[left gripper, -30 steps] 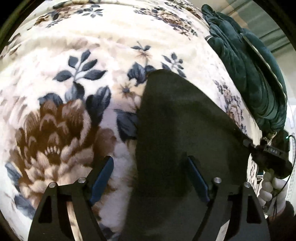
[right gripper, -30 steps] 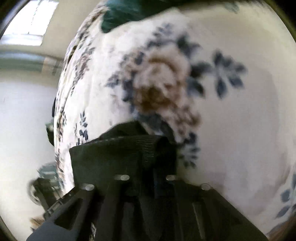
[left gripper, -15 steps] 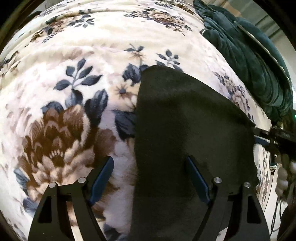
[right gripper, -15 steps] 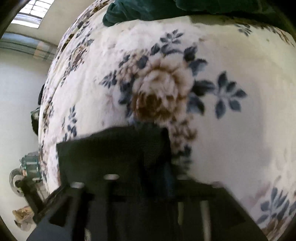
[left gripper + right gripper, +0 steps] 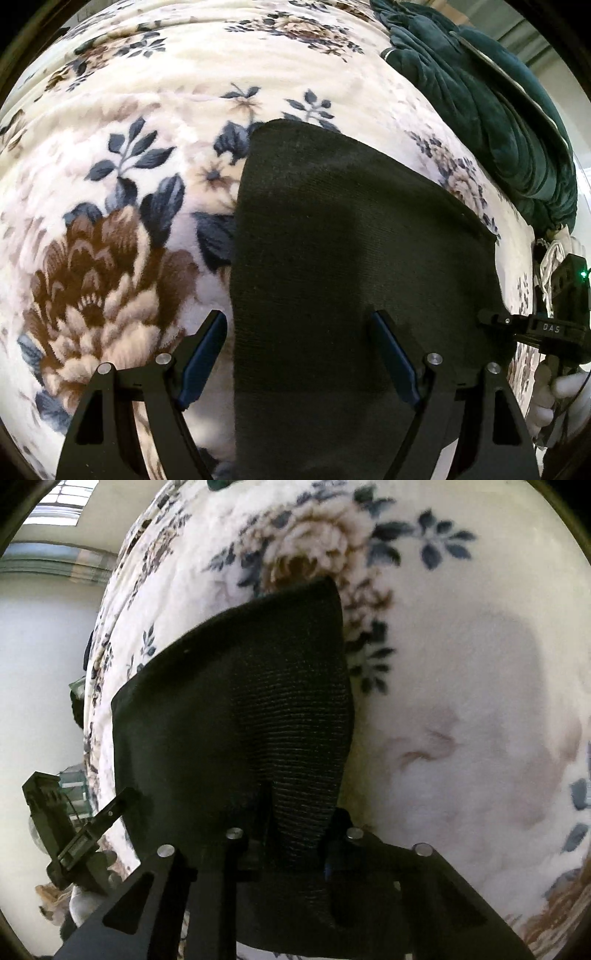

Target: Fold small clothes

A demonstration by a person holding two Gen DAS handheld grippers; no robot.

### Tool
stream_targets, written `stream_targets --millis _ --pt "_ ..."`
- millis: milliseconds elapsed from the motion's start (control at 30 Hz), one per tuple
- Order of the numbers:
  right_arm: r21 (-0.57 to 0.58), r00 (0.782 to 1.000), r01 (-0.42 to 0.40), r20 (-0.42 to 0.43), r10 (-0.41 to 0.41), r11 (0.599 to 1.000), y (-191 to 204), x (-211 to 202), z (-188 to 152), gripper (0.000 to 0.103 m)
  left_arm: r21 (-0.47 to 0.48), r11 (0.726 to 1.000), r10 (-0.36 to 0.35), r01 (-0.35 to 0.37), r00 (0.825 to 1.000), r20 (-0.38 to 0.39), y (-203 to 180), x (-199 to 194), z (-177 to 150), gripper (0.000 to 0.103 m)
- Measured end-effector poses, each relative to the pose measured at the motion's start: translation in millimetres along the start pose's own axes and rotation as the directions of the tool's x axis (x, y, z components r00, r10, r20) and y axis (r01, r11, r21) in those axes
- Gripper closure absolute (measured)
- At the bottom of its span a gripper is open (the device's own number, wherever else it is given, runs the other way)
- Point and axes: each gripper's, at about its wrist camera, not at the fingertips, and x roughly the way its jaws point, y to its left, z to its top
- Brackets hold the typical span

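A small black knit garment (image 5: 351, 240) lies flat on a cream floral blanket (image 5: 110, 221). My left gripper (image 5: 299, 354) is open just above it, one blue finger over the blanket, the other over the cloth. My right gripper (image 5: 295, 834) is shut on the garment's near edge (image 5: 295, 775); the cloth (image 5: 258, 686) rises in a ridge between its fingers. The right gripper also shows in the left wrist view (image 5: 535, 328) at the garment's right edge. The left gripper shows in the right wrist view (image 5: 92, 830) at the far left.
A dark green velvet cushion or quilt (image 5: 480, 96) lies bunched along the blanket's far right edge. The blanket (image 5: 461, 701) spreads wide to the right of the garment. A pale wall and a window (image 5: 55, 554) lie beyond the bed's edge.
The right gripper has pulled the garment's edge toward itself, spreading the cloth flatter and wider. The left gripper has stayed open and drawn back slightly, showing more blanket.
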Motion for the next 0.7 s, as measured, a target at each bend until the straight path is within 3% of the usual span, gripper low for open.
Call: stream_targets --millis 133,167,200,233,300,433,467,500,533,600,700 --pt "0.014 0.998 -0.046 -0.036 0.047 0.999 -7.9 6.8 4.0 0.080 -0.015 1.000 -0.024 0.023 1.000 -0.017 5.5 3.3 -2.5 0.024" --pt "0.032 0.995 -0.078 -0.056 0.079 0.996 -13.1 9.1 6.8 0.074 -0.027 0.999 -0.048 0.047 0.998 -0.028 7.8 6.5 -3.0 0.024" --pt "0.050 0.991 -0.105 -0.082 0.109 0.993 -18.5 13.3 9.3 0.055 -0.047 0.996 -0.078 0.076 0.996 -0.040 11.2 10.7 -3.3 0.024" --pt "0.061 0.985 -0.137 -0.095 0.142 0.989 -23.1 17.5 11.8 0.050 -0.067 0.992 -0.112 0.109 0.993 -0.047 14.3 14.0 -3.5 0.024" --pt "0.079 0.963 -0.235 -0.116 0.243 0.969 -30.9 28.7 15.1 0.043 -0.103 0.978 -0.190 0.184 0.980 -0.053 19.3 21.8 -2.1 0.024" --pt "0.096 0.901 -0.377 -0.192 0.388 0.921 -19.1 60.3 13.6 0.041 -0.129 0.946 -0.302 0.296 0.953 -0.026 21.5 30.6 3.7 0.027" --pt "0.071 0.904 -0.376 -0.192 0.382 0.924 -11.0 64.4 12.4 0.044 -0.128 0.938 -0.324 0.321 0.946 -0.005 20.9 28.3 5.0 0.030" --pt "0.046 0.914 -0.358 -0.188 0.360 0.933 -3.0 66.7 11.0 0.058 -0.120 0.935 -0.335 0.334 0.942 0.015 19.2 25.6 6.3 0.060" --pt "0.044 0.921 -0.343 -0.182 0.345 0.938 0.5 66.8 10.3 0.065 -0.111 0.938 -0.328 0.328 0.945 0.021 18.0 22.7 7.5 0.077" --pt "0.043 0.931 -0.332 -0.144 0.335 0.942 2.7 58.1 9.8 0.079 -0.101 0.931 -0.349 0.351 0.936 0.041 17.3 12.0 10.0 0.080" --pt "0.016 0.946 -0.310 -0.100 0.310 0.951 13.6 36.3 5.1 0.082 -0.063 0.933 -0.353 0.355 0.935 0.042 8.7 -6.1 13.9 0.082"
